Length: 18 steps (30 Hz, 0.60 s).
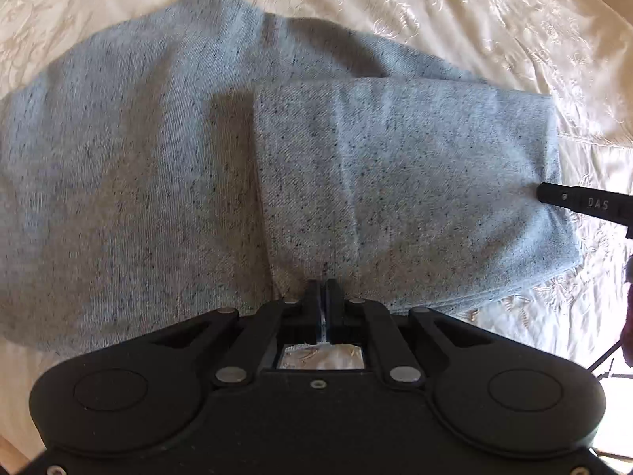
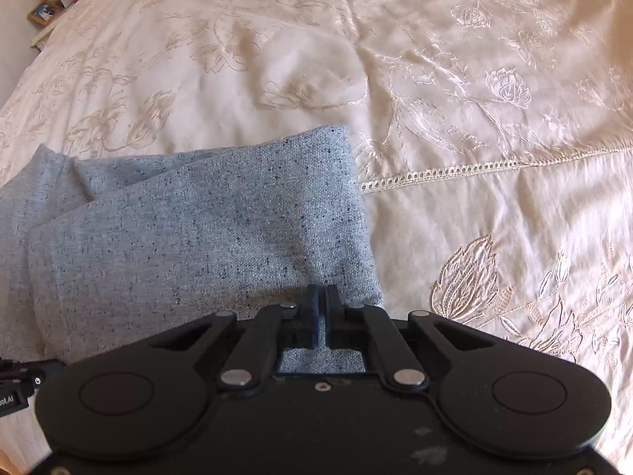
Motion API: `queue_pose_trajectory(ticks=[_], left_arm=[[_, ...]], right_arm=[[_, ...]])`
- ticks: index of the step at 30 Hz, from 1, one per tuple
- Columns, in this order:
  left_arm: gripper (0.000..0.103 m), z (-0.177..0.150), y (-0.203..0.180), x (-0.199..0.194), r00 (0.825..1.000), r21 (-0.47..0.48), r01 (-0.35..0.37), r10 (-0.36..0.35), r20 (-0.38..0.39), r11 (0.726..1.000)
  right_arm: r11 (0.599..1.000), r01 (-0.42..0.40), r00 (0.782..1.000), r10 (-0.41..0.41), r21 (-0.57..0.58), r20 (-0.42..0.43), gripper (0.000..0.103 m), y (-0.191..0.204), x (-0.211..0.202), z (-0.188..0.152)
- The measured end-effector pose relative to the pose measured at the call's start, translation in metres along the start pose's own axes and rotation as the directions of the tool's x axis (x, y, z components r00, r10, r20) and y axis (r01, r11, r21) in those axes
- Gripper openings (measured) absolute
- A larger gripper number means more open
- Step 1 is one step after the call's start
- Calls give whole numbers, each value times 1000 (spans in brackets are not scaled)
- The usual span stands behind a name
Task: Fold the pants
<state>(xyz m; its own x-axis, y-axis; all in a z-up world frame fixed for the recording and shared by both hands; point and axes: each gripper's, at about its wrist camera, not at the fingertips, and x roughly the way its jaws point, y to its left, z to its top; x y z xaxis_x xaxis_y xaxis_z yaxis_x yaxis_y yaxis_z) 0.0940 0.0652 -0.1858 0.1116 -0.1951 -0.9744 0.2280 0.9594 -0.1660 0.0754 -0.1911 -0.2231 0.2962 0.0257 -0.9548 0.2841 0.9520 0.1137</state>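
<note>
Light grey speckled pants (image 1: 158, 182) lie on a cream embroidered bedspread (image 1: 494, 19). One part is folded over the rest, its edge running down the middle of the left wrist view. My left gripper (image 1: 325, 289) is shut on the near edge of that folded layer. My right gripper (image 2: 325, 297) is shut on the pants (image 2: 205, 229) near their right corner, and grey fabric shows between its fingers. The right gripper's tip also shows in the left wrist view (image 1: 554, 194) at the folded layer's right edge.
The bedspread (image 2: 494, 118) stretches far ahead and to the right, with a lace seam (image 2: 474, 168) across it. A bedside table with a lamp and a framed picture (image 2: 43, 12) stands at the far left corner.
</note>
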Motion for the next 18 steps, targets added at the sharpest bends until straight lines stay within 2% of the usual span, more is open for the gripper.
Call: queue_pose_trajectory(ticks=[5,9,13,15,18], left_arm=[[11,-1,8,-21,999,-121,-3,9,51,993],[11,-12,18,-45,991,-203,-50,73,110,978],[11,-33,37,-61,984,-297,-104,141,106,949],[11,-45,50,-71,978,-339,-138,181,100,931],[11,-63,71,-84,973,-394,-157,210,95,905]], right_arm=[[993,-81,994,87,-87,68,9,11,-29,5],[977,-116,986,135,-178,95,11,32,-29,4],[974,-59,994,78,-217,77,10,43,-4,2],[968,-25,993,52,-248,102,9,47,-5,-2],[966,-53,994,75,-255,77,11,50,-11,-3]])
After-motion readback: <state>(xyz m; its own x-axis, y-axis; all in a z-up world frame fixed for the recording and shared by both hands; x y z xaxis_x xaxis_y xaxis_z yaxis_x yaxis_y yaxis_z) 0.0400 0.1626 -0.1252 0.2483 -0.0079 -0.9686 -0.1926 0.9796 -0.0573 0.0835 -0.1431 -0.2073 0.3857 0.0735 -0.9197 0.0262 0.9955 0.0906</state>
